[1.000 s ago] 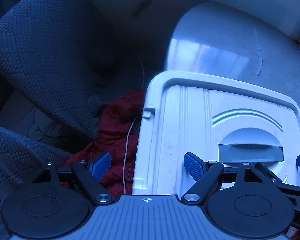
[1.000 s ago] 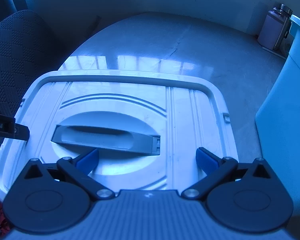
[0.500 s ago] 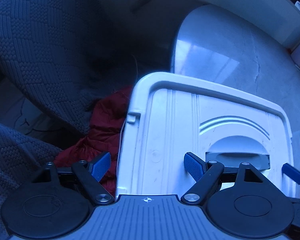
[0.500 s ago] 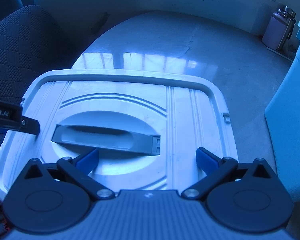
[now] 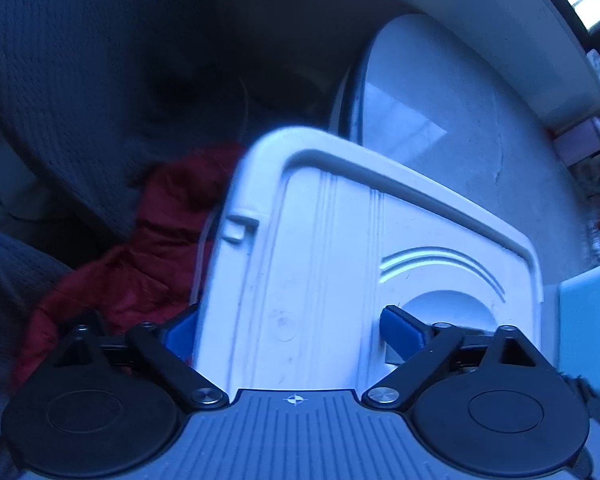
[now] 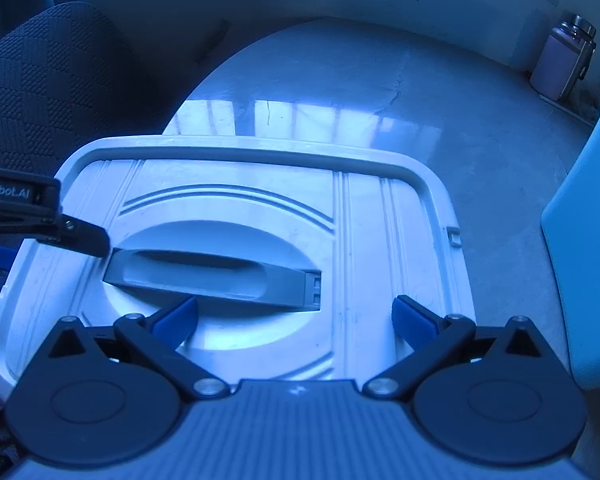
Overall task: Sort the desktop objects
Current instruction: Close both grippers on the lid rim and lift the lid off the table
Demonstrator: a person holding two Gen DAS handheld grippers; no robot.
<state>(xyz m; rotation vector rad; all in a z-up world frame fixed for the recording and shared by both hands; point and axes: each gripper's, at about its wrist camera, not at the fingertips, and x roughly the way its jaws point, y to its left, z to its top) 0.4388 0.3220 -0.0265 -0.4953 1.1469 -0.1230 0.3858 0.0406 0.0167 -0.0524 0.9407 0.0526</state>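
Lid (image 6: pixel 260 200) lies flat, left edge overhanging bench (image 6: pixel 380 92). Left gripper (image 5: pixel 288 328) jaws opening, straddling that edge, unclamped. Right gripper (image 6: pixel 296 316) jaws apart over handle (image 6: pixel 212 276). Bench beyond clear.

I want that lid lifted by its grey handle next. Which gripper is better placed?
Right. The right gripper is open directly over the grey handle; the left gripper, jaws opening, straddles the white lid at its side edge.
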